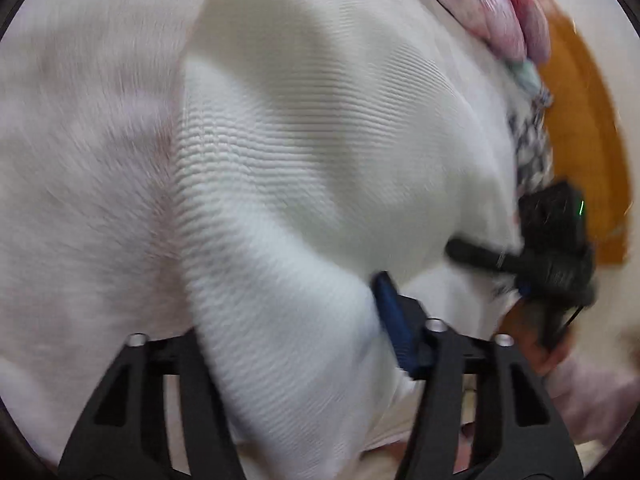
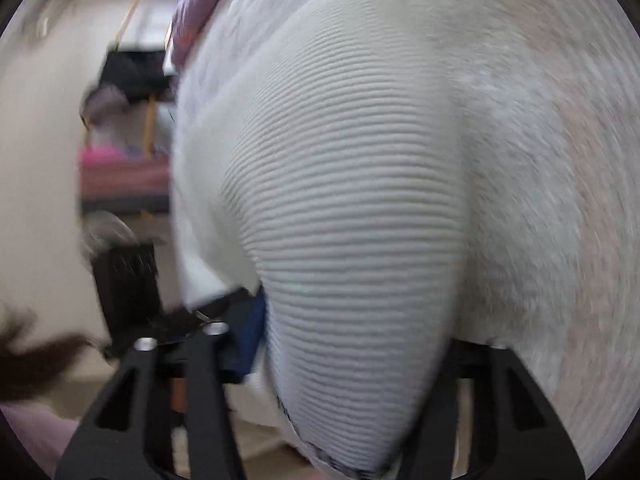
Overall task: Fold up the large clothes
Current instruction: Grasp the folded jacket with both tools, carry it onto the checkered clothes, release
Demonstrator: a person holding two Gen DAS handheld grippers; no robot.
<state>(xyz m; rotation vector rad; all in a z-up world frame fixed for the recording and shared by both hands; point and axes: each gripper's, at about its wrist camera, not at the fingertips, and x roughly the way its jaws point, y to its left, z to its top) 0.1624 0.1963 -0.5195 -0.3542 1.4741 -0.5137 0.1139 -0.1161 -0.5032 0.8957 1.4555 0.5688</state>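
A white ribbed knit garment (image 1: 320, 140) fills the left wrist view, lying over a pale fuzzy cover (image 1: 80, 160). A raised fold of it runs between the fingers of my left gripper (image 1: 288, 308). The blue pad (image 1: 394, 320) presses against that fold; the other finger is hidden under the cloth. In the right wrist view the same garment (image 2: 360, 200) bulges up between the fingers of my right gripper (image 2: 352, 320), with its blue pad (image 2: 252, 336) against the fold. The right gripper (image 1: 480, 256) also shows at the garment's right edge, and the left gripper's black body (image 2: 124, 280) at the left.
A pink and purple cloth (image 1: 492, 12) and a black-and-white checked cloth (image 1: 532, 148) lie beyond the garment, beside an orange-brown surface (image 1: 580, 140). A hand (image 1: 548, 356) in a pink sleeve (image 1: 592, 400) holds the right gripper. Shelves with pink items (image 2: 120, 172) stand by a cream wall (image 2: 40, 160).
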